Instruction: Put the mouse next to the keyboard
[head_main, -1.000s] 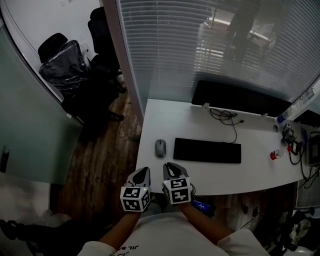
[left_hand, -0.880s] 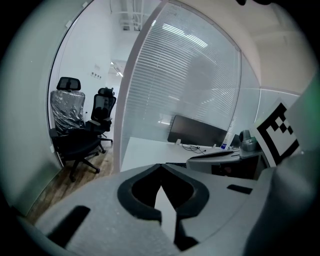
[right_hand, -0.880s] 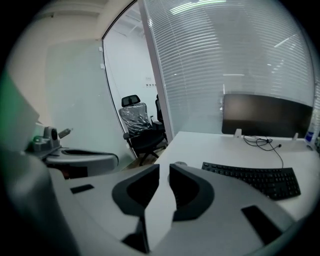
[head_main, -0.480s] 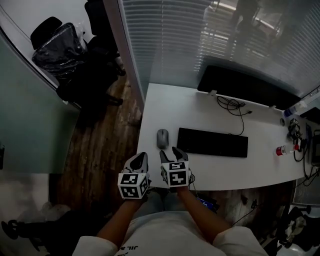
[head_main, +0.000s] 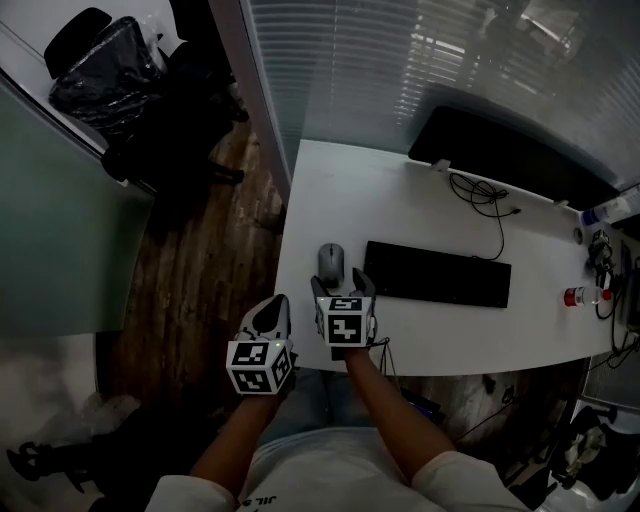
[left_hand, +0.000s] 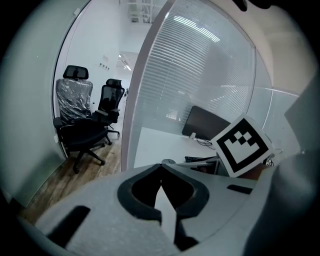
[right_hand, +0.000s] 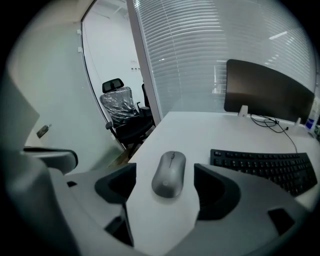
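A grey mouse lies on the white desk, just left of the black keyboard. My right gripper hangs low over the desk's near edge right behind the mouse; its jaws have just been opening and stand wide, one on each side of the mouse's near end, not touching it. My left gripper is off the desk's left corner, over the floor, jaws shut on nothing.
A dark monitor stands at the desk's back with a cable in front. Small bottles and cords crowd the right end. A glass partition with blinds borders the desk's left; office chairs stand beyond.
Both grippers came forward and down toward the desk. The right one's jaws went from shut to wide open and now flank the mouse. The left stayed shut.
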